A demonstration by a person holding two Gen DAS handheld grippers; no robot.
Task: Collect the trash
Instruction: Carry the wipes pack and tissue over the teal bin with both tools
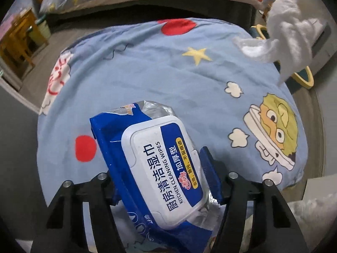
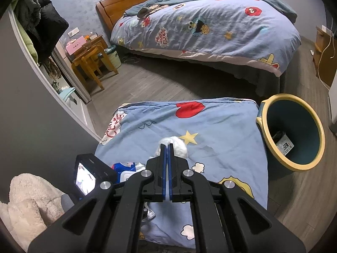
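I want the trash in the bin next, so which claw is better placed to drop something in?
Right. The right claw is shut on the crumpled white tissue, and the bin stands open on its right. The left claw grips the wipes pack.

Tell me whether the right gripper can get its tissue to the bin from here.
Probably yes: the right gripper is shut on the white tissue, held above the blanket, and the open-topped bin stands to its right, nothing between.

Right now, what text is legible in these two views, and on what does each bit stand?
"厨房清洁湿巾" on the wipes pack lid.
"KITCHEN CLEANING WIPES" on the same lid.
Yellow strip on that lid: Chinese print, too small to be sure.
"ME WANT COOKIE" on the bed quilt.
"COOKIE", partly folded, on the blue cover.
Label inside the trash bin: unreadable.
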